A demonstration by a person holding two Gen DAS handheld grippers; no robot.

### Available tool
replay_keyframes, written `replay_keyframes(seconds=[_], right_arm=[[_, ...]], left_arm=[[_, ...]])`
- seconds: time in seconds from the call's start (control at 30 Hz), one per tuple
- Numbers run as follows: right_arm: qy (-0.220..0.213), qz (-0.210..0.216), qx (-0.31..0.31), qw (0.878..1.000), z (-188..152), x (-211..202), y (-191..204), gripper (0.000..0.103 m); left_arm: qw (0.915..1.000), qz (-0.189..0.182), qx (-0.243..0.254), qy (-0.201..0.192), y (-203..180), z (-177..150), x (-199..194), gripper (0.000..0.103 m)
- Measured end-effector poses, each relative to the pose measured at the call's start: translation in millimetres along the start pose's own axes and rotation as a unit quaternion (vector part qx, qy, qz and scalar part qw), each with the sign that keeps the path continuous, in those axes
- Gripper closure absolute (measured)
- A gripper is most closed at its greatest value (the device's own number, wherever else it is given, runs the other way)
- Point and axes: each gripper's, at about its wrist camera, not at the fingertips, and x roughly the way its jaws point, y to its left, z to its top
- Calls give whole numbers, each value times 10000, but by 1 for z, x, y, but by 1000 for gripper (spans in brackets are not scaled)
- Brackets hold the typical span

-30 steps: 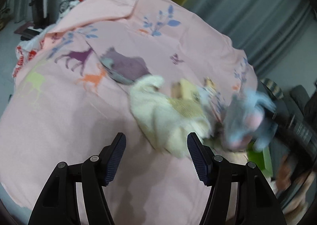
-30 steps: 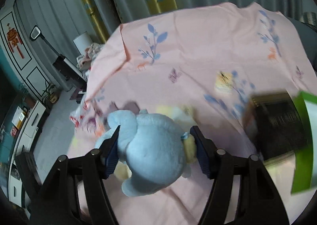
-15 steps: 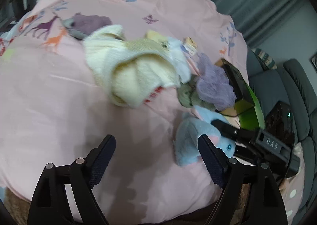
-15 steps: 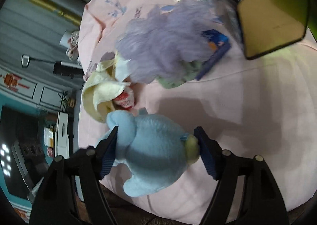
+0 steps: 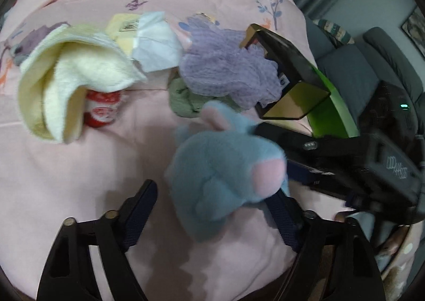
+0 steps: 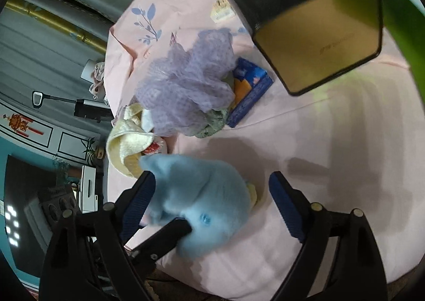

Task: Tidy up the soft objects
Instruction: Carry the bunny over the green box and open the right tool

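We see the blue plush toy [image 6: 204, 202] between the spread fingers of our right gripper [image 6: 212, 194], released. Our left gripper [image 5: 212, 210] is also spread, the plush just in front of it. The purple mesh pouf [image 5: 228, 72] lies beyond the plush.

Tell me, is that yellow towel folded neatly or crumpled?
Crumpled. The yellow towel lies bunched in loose folds on the pink sheet, draped partly over a red-and-white item.

Your left gripper [image 5: 216, 206] stands with its jaws wide apart around the blue plush toy [image 5: 225, 168], whose pink patch faces the camera. Beyond the toy lie a purple mesh pouf [image 5: 228, 72] and an olive cloth [image 5: 186, 100]; left of the toy, a cream towel [image 5: 71, 80] covers a red-and-white item [image 5: 102, 112]. Right of the toy, the right gripper [image 5: 345, 165] reaches in beside a black box [image 5: 287, 62].
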Motion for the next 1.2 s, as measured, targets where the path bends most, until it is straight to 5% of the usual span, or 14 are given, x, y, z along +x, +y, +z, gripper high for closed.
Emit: replay_keyframes(seconds=[0.23, 0.4, 0.8, 1.03, 1.2], right_arm=[[34, 638, 268, 9976, -4, 7, -14, 29], [-571, 720, 61, 9958, 4, -31, 1, 30], [-2198, 345, -130, 9749, 58, -160, -14, 30], [-2907, -117, 315, 9562, 72, -208, -75, 30], [-3118, -227, 975, 9449, 68, -217, -124, 30]], left_arm=[[9997, 0, 215, -152, -9, 1, -7, 36], [9967, -115, 592, -541, -36, 19, -26, 36], [9746, -1239, 1494, -1116, -152, 87, -20, 36], [9632, -1699, 1927, -789, -216, 103, 32, 36], [9587, -1695, 2244, -421, -251, 99, 71, 36]])
